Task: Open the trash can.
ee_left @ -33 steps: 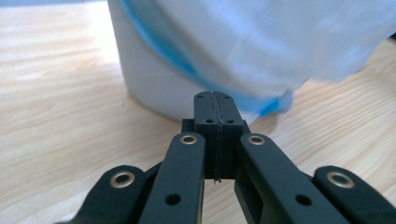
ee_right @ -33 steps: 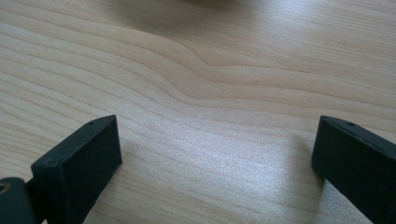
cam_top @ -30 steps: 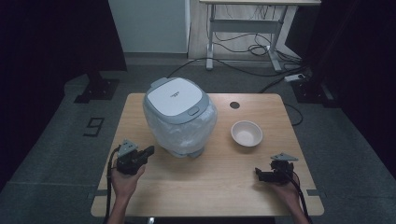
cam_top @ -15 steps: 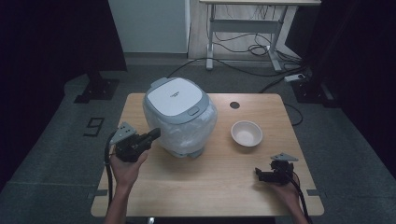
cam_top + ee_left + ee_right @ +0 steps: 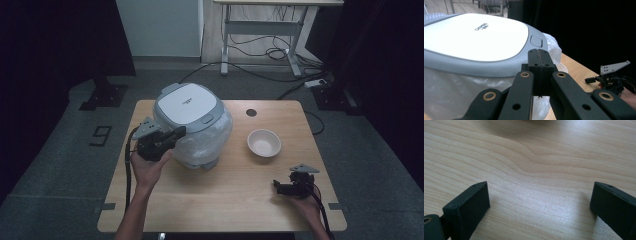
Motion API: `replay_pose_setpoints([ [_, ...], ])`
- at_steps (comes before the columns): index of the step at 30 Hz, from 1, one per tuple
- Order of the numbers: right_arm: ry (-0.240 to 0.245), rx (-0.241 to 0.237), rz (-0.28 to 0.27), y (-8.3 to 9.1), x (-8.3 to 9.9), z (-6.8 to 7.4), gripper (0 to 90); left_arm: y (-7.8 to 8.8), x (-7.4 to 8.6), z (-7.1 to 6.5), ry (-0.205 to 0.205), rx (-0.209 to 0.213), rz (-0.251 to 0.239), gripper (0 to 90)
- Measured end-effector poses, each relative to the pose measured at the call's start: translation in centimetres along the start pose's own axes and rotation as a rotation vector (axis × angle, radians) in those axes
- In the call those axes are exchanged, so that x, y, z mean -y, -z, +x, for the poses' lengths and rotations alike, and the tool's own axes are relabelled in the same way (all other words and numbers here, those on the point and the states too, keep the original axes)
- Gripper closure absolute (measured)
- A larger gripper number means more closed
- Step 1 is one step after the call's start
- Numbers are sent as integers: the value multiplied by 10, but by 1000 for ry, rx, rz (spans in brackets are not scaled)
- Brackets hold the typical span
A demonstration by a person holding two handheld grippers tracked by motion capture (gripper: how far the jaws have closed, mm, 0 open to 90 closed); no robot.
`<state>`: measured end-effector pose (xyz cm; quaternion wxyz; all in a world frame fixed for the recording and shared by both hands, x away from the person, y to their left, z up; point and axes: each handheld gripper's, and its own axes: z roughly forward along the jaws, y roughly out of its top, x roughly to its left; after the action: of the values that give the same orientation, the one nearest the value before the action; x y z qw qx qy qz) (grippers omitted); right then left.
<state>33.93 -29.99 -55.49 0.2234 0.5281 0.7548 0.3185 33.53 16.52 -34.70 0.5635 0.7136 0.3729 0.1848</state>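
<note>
Wooden table, rice cooker beside white bowl

A small dark brand word, too blurred to be spelled, is printed on the rice cooker lid. A marking resembling "9" is seen on the floor.

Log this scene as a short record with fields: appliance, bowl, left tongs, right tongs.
appliance: rice cooker, lid down, body wrapped in clear plastic, on the table
bowl: white bowl, empty, to the cooker's right
left tongs: left tongs, shut, nothing held, raised beside the cooker's lid
right tongs: right tongs, open, low over bare wood
</note>
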Motion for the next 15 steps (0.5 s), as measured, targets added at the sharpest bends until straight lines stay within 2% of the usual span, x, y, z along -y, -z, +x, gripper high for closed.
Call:
replay_pose_setpoints([
  [1, 0, 0, 0, 0, 0, 0, 17, -4, -1, 1, 13, 14, -1, 900],
  [5, -1, 0, 0, 0, 0, 0, 17, -11, -4, 3, 21, 18, 9, 900],
  [11, 2, 0, 0, 0, 0, 0, 16, -22, -11, 3, 10, 17, 23, 900],
  [15, -1, -2, -1, 0, 0, 0, 21, -31, -19, -2, -5, 30, 31, 900],
])
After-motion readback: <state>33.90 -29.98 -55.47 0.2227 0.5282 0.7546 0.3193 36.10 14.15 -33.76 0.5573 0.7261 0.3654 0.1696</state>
